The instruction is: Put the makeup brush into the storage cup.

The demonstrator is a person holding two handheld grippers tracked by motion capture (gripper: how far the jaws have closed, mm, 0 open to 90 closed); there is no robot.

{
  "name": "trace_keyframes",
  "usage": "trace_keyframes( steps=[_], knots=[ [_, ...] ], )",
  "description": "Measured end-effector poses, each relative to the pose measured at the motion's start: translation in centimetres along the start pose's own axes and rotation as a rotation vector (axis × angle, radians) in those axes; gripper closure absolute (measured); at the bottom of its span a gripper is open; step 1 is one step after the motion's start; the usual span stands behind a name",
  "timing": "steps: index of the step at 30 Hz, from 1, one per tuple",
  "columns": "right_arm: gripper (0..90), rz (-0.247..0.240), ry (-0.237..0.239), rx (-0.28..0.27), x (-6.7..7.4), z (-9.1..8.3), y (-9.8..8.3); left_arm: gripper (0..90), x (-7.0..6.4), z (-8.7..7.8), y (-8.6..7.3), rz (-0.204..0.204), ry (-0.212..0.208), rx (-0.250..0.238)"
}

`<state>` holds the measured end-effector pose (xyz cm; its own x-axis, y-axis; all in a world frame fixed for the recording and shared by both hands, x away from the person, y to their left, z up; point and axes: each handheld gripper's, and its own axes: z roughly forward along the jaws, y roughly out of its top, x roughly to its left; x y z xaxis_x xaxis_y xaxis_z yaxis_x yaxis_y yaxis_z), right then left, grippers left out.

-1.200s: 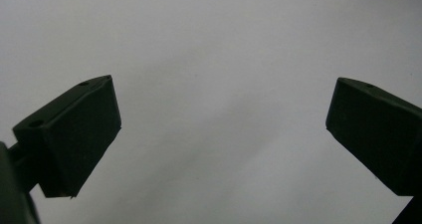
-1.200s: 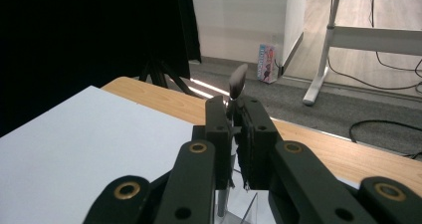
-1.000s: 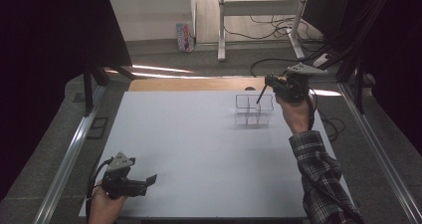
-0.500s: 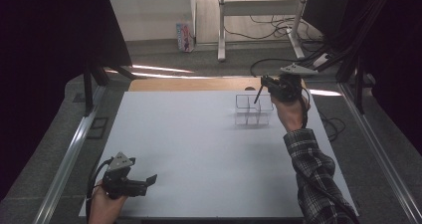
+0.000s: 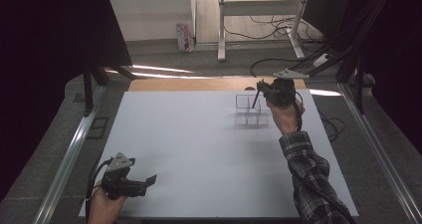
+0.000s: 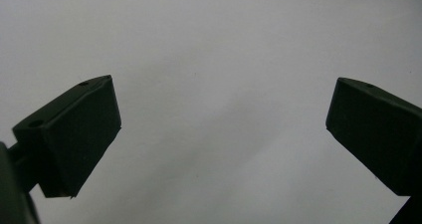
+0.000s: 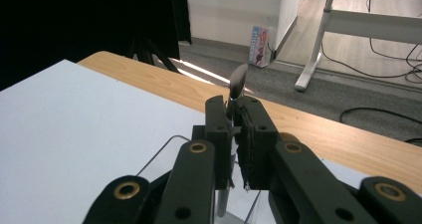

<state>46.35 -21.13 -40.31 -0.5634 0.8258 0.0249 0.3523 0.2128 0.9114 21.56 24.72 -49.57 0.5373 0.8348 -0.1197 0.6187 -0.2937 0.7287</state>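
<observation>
makeup brush [image 7: 237, 82] is pinched upright between the jaws of the right gripper [image 7: 233, 115], bristle tip up and handle pointing down, held at the far right of the table directly over the clear acrylic organizer [image 5: 253, 110]. in the high view the brush [image 5: 256, 98] looks like a dark thin stick slanting down from the right gripper [image 5: 263, 89] into or just above one of the far compartments; cannot tell which one, or whether the handle end touches the bottom. step in hand reads as placing the brush into the organizer, near the end of the lowering. next move likely calls for easing it down until it seats in a compartment, then letting the jaws part without tipping the light organizer. left gripper [image 5: 145, 181] idles at the near left on the white table [image 5: 189, 144], jaws spread wide with nothing between them, well apart from the work.
</observation>
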Motion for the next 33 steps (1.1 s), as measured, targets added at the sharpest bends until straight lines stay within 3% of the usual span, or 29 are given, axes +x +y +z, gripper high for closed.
trace_keyframes(
  steps=[31, 32, 33],
  knots=[
    [82.6, 0.017, 0.009, 0.080, 0.1, 1.8, -3.3, 1.5, 0.0, 0.0, -0.1, -0.007, -0.008, 0.005],
    [81.3, 0.023, 0.013, 0.090, 0.0, 1.9, -3.3, 1.5, 0.0, 0.0, -0.1, -0.008, -0.009, 0.005],
    [73.4, 0.036, 0.025, 0.099, -0.1, 2.0, -3.3, 1.5, 0.0, 0.0, -0.1, -0.008, -0.008, 0.005]
  ],
)
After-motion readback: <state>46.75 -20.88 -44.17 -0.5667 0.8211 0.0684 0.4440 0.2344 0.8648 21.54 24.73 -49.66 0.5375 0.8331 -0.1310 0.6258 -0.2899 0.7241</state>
